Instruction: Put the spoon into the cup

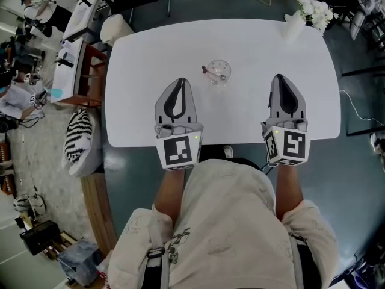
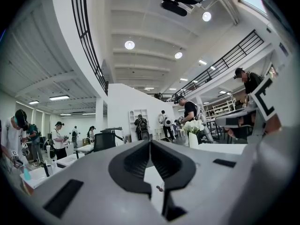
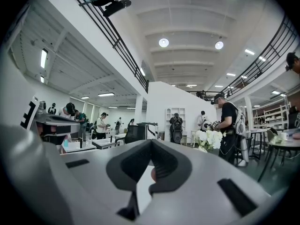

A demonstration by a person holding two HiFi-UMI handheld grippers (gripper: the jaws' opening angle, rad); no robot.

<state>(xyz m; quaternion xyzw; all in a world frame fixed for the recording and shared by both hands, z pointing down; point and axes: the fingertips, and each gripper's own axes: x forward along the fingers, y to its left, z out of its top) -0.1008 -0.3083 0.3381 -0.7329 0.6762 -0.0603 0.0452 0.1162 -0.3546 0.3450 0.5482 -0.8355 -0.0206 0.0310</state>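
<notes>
On the white table (image 1: 264, 47) stands a clear glass cup (image 1: 218, 73). The spoon (image 1: 212, 72) rests in it, its pink-tipped handle poking out over the rim to the left. My left gripper (image 1: 180, 80) lies level on the table just near-left of the cup, jaws shut and empty, apart from the glass. My right gripper (image 1: 280, 77) lies level to the cup's right, well apart from it, jaws closed to a point with nothing between them. In the left gripper view the jaws (image 2: 150, 142) meet at the tip; in the right gripper view the gripper (image 3: 151, 142) looks the same.
A white vase of white flowers (image 1: 308, 8) stands at the table's far right corner. A striped cushion (image 1: 78, 136) and a chair sit off the table's left edge. Other tables and several people fill the room beyond.
</notes>
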